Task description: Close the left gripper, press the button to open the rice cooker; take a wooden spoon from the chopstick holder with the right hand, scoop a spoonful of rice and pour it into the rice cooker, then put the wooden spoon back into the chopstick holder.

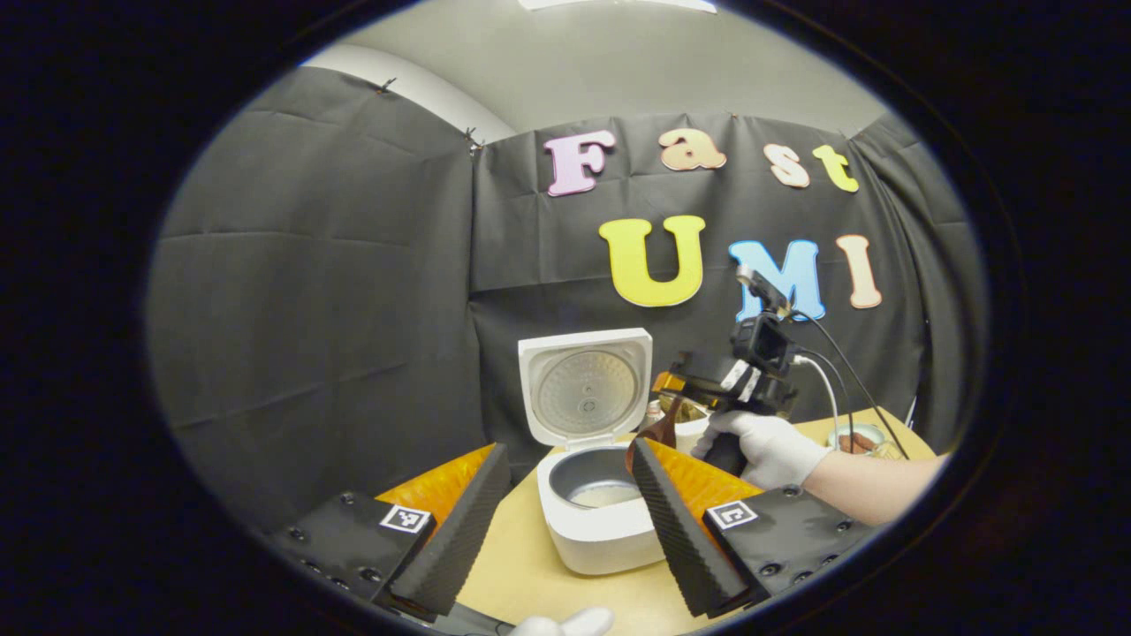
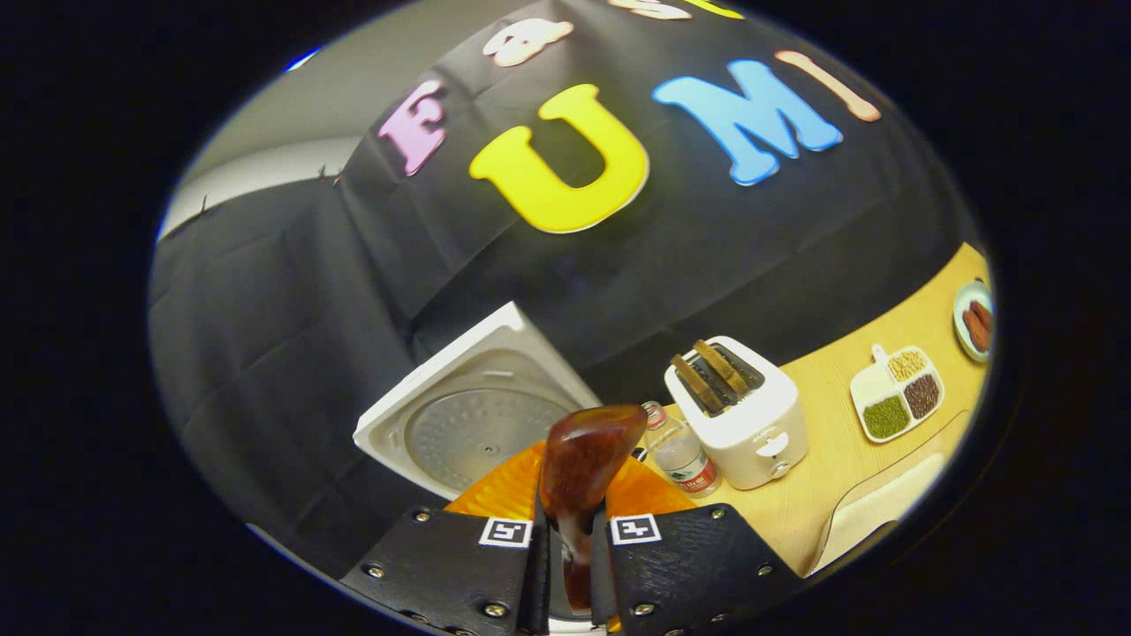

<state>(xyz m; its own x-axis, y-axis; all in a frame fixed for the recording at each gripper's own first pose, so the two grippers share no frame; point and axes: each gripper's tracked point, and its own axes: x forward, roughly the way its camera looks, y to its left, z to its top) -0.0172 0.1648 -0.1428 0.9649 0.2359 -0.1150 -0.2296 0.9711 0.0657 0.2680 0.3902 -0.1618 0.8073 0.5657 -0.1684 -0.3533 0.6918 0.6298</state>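
In the left gripper view the left claw (image 1: 565, 521) stands wide and empty above the near edge of the surface (image 1: 521, 574), with the open rice cooker (image 1: 596, 508) between its fingers' line of sight, lid up and rice in the pot, while the right claw (image 1: 676, 389), held by a gloved hand (image 1: 764, 446), carries the wooden spoon (image 1: 658, 428) just over the cooker's far rim. In the right gripper view the right claw (image 2: 570, 539) is narrow, both fingers pressing the spoon's handle, bowl (image 2: 588, 459) upward beside the raised lid (image 2: 473, 411); a toaster (image 2: 738, 411), a bottle (image 2: 680, 450) and a divided dish (image 2: 897, 393) stand toward the surface's far edge.
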